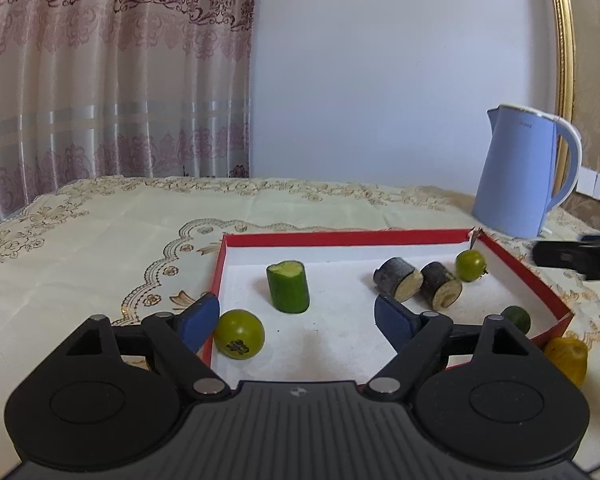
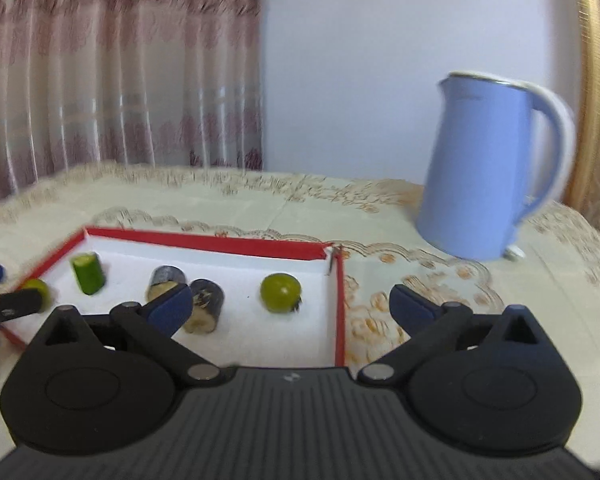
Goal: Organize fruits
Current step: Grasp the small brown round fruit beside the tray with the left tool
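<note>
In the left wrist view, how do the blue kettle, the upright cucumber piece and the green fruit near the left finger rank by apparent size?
1. blue kettle
2. upright cucumber piece and green fruit: look alike; the fruit is nearer the camera, so unranked.

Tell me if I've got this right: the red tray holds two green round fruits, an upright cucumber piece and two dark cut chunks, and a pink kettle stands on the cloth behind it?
Nearly right, but the kettle is light blue, not pink; the left wrist view shows it plainly. The rest holds: the red tray contains two green round fruits, an upright cucumber piece and two dark cut chunks.
</note>
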Demonstrator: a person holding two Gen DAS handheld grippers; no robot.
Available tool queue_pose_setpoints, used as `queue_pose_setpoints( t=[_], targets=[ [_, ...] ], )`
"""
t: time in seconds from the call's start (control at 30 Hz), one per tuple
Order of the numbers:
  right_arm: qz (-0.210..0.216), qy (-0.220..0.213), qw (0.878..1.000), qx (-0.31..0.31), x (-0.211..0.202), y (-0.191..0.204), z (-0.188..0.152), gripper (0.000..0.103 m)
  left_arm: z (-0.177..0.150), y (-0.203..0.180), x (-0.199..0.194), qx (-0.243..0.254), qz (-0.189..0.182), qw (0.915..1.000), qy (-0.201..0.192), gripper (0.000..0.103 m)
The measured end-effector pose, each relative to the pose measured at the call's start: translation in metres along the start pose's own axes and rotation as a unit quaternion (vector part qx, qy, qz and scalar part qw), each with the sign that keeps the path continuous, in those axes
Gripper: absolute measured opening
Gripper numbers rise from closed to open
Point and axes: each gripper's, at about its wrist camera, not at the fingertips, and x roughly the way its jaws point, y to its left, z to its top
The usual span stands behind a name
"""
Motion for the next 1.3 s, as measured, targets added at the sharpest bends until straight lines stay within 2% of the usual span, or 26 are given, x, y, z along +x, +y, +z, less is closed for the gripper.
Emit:
queue_pose_setpoints(
  t=[0.1,0.2,0.37,0.43,0.57,0.67,0.8,0.97,1.13,1.23,1.3],
  targets=[
    [-0.041,-0.019,0.997,0.062,-0.022,-0.007,-0.017,0.103,-0.001,-0.005,-0.004,0.011,-0.006,0.9998,-0.014,0.085],
    [-0.085,-0.052,0.994,0.049,-0.033,-0.003,-0.032,0.103,0.0,-0.011,-0.01,0.021,-0.009,0.9993,-0.029,0.085],
    [-0.07,-0.073,0.993,0.052,-0.036,-0.006,-0.046,0.103,-0.01,-0.02,-0.036,0.012,-0.055,0.9981,0.026,0.085],
    [-0.067,-0.084,0.993,0.048,-0.038,-0.005,-0.047,0.103,-0.018,-0.03,-0.039,0.033,-0.044,0.9974,0.048,0.085],
    [-0.058,-0.107,0.992,0.043,-0.047,-0.002,-0.05,0.103,-0.032,-0.049,-0.034,0.081,-0.017,0.9948,0.061,0.085],
    [-0.052,-0.096,0.993,0.051,-0.043,-0.006,-0.051,0.103,-0.034,-0.056,-0.032,0.093,-0.03,0.9928,0.069,0.085],
    [-0.04,-0.092,0.993,0.06,-0.042,-0.01,-0.052,0.103,-0.031,-0.065,-0.03,0.094,-0.048,0.9917,0.073,0.085],
    [-0.022,-0.09,0.995,0.04,-0.042,-0.002,-0.053,0.103,-0.029,-0.07,-0.014,0.08,-0.048,0.9897,0.108,0.085],
    [-0.027,-0.087,0.996,0.021,-0.041,0.005,-0.053,0.103,-0.029,-0.071,-0.006,0.074,-0.037,0.9893,0.12,0.082],
    [-0.027,-0.082,0.996,0.024,-0.04,0.004,-0.052,0.103,-0.029,-0.072,-0.005,0.075,-0.029,0.9888,0.125,0.072],
    [-0.028,-0.081,0.996,0.028,-0.04,0.003,-0.052,0.103,-0.03,-0.074,-0.003,0.078,-0.029,0.988,0.13,0.059]
  ],
)
